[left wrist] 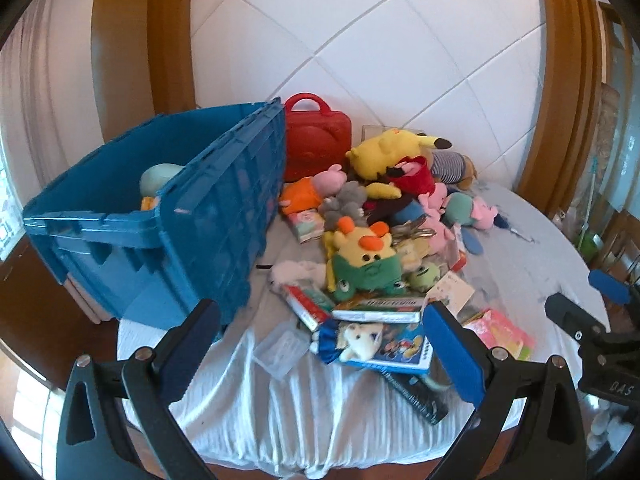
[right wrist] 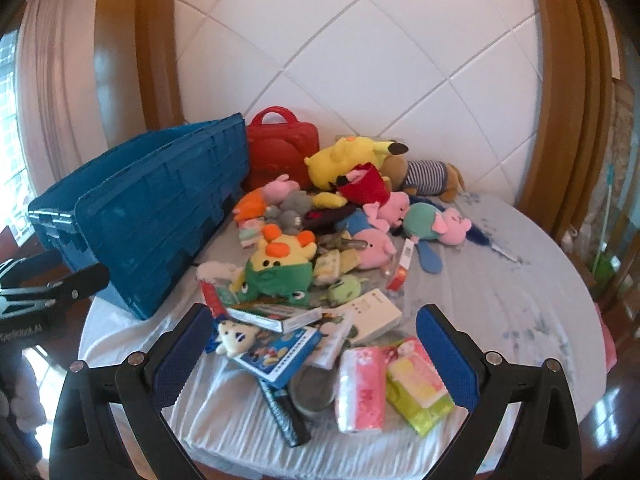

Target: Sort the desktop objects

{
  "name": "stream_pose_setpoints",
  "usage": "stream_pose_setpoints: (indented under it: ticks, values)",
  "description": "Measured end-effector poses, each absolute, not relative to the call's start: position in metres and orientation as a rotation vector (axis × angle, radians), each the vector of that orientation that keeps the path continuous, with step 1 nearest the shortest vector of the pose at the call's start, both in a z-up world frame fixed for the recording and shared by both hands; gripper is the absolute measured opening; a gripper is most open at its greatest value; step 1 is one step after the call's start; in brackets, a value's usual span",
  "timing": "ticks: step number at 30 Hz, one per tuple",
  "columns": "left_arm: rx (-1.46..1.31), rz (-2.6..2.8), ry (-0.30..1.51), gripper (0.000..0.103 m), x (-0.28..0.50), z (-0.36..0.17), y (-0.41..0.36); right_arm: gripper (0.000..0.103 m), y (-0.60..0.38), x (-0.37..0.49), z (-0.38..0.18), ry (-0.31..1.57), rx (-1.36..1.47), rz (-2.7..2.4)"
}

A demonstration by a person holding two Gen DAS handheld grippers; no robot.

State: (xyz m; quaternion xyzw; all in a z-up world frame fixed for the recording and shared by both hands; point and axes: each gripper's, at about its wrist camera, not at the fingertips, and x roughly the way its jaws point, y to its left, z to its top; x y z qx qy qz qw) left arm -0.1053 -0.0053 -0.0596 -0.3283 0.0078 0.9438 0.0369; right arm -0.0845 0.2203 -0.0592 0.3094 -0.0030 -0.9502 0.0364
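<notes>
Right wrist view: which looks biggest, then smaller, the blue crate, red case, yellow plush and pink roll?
1. blue crate
2. red case and yellow plush look alike
3. pink roll, though nearness to the camera enlarges it

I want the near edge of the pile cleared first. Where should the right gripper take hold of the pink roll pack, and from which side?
Grip the pink roll pack across its middle, from above. It lies flat on the tablecloth, long axis toward the camera, with the open right gripper nearby. A green-yellow pack touches its right side, so that finger probably must wedge in.
</notes>
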Motion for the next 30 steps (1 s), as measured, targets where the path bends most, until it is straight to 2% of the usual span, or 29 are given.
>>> stream_pose_setpoints:
  ticks: [16,30]
  values:
    - [-0.903,2.914,0.029,0.103,-0.089,-0.047,-0.024,0.103,0.199,-0.07,-0.052,0.014,0.939,-2.977]
    - [-0.928,2.941,0.007,0.103,-0.085,-0.039,-0.029,0.103,0.216,-0.064,-0.046,0.042,0.891,-2.953]
